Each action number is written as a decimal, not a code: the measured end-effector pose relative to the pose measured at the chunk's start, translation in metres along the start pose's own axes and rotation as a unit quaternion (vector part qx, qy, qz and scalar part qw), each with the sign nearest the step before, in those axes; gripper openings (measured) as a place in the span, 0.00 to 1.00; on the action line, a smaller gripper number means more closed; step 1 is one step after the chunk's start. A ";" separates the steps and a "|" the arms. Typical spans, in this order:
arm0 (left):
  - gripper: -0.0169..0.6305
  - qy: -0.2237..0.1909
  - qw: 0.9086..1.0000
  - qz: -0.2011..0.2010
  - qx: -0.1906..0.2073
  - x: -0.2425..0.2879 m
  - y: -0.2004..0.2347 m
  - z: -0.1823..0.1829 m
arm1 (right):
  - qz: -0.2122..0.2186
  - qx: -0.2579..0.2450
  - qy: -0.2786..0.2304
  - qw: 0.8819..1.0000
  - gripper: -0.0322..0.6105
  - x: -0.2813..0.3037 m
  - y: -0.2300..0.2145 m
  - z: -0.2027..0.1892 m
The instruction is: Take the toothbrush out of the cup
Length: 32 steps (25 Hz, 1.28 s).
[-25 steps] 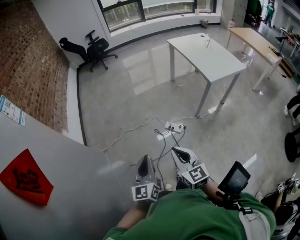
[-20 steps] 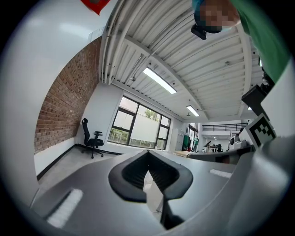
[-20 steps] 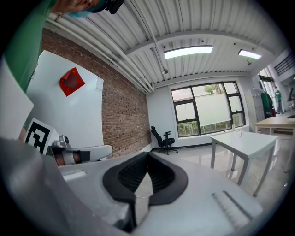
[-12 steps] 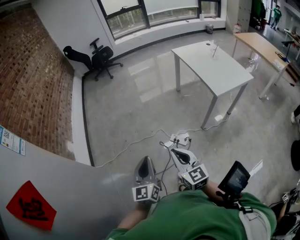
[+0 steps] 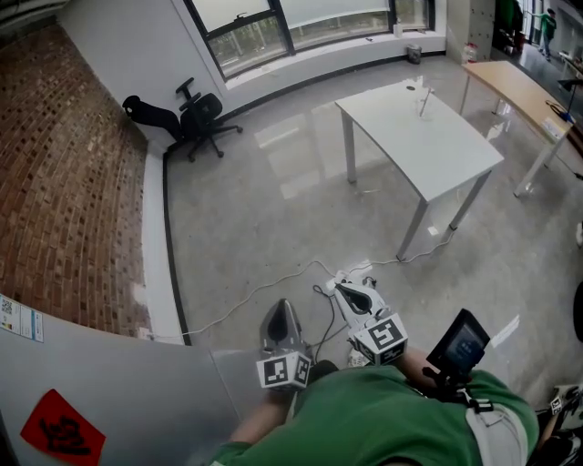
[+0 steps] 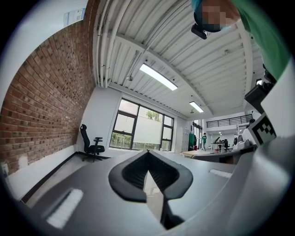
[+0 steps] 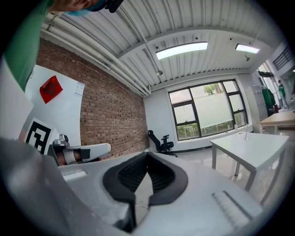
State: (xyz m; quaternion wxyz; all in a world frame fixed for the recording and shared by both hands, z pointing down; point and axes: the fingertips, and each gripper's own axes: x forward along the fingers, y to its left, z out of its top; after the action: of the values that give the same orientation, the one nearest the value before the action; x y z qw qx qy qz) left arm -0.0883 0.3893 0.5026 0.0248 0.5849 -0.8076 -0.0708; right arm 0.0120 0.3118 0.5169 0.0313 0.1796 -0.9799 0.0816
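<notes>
Nearest the camera, below the person's green shirt (image 5: 383,423), the left claw (image 5: 283,308) and the right claw (image 5: 340,289) were held side by side, just apart, both pointing level over the floor (image 5: 264,227). In each gripper view the dark pads (image 6: 131,173) were pressed together at their tips, and nothing was pinched between them: both claws were empty.

Just beyond the right claw's tip, a white power strip (image 5: 351,276) lay on the floor with cables running off it.

Farther on and to the right stood the white counter (image 5: 437,150). Near its far corner a small upright thing (image 5: 422,100) rose from the top; it was too small to tell whether it was the cup with the toothbrush. It stood well apart from both claws, with open floor and most of the counter's length between them, and neither claw touched it.

Beyond that, a wooden counter (image 5: 519,86) stood at the right, and a black office chair (image 5: 205,114) stood by the far wall under the windows (image 5: 301,23).
</notes>
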 end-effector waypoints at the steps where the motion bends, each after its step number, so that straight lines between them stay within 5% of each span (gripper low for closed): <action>1: 0.04 0.002 1.000 0.004 0.002 0.004 0.000 0.000 | 0.001 0.002 0.000 1.000 0.05 0.003 -0.004 0.000; 18: 0.04 0.023 0.999 0.034 0.007 0.084 0.048 -0.011 | 0.016 0.007 0.018 1.000 0.05 0.090 -0.038 0.000; 32: 0.04 0.028 0.999 0.024 0.013 0.209 0.152 0.003 | -0.013 -0.008 0.026 1.000 0.05 0.238 -0.060 0.029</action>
State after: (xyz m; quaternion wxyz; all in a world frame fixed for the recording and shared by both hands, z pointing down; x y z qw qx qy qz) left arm -0.2981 0.2378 0.5124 0.0410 0.5673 -0.8214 -0.0431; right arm -0.1893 0.1689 0.5185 0.0596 0.1898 -0.9769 0.0776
